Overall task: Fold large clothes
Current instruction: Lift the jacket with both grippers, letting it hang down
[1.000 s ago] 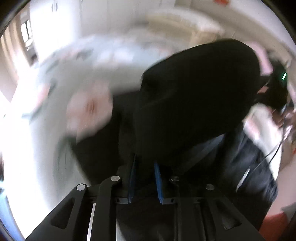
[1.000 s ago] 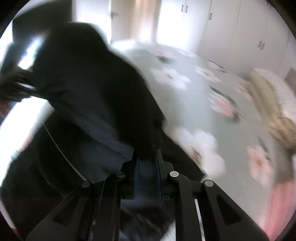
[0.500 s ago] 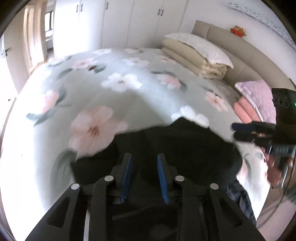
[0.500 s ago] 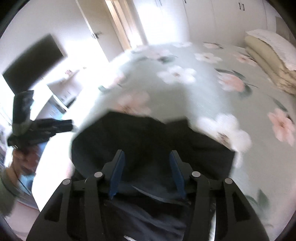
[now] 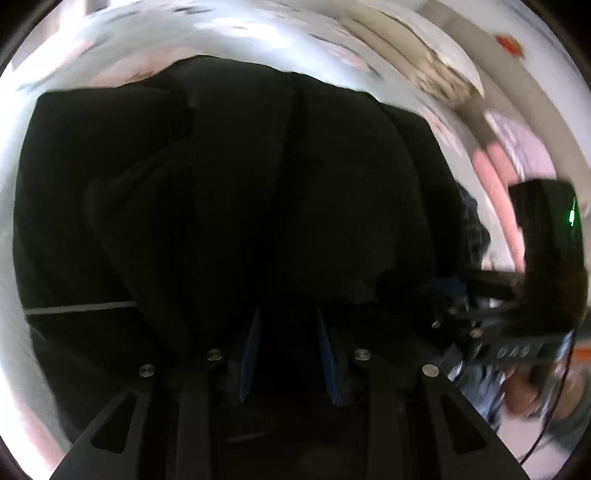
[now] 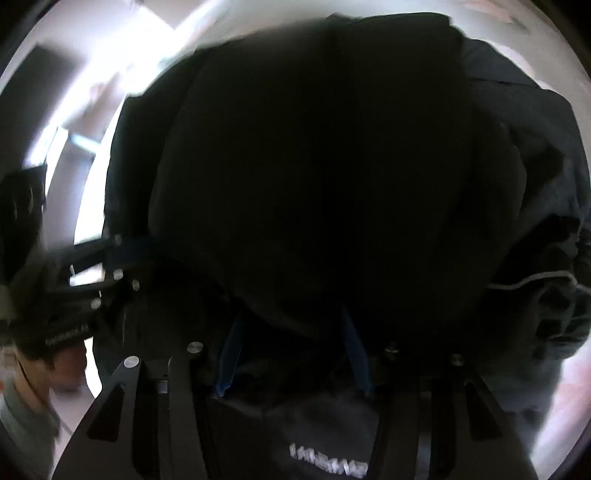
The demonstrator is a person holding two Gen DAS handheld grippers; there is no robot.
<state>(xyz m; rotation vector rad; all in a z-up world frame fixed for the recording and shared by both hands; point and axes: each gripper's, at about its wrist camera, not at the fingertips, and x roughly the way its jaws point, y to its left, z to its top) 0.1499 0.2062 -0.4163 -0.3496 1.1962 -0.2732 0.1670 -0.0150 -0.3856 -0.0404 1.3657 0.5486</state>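
Jaws parted, black garment (image 5: 258, 184) filling views

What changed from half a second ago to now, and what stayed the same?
Both grippers have closed in on the black garment: it now fills both views, hiding most of the floral bedspread. The left gripper and right gripper have come closer together, beside each other at the near edge. Unchanged: both sets of jaws are apart, with the cloth lying between them, not clamped.

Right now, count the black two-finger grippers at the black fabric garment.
2: left gripper at the garment's near edge, right gripper alongside to its right. None seems hidden.
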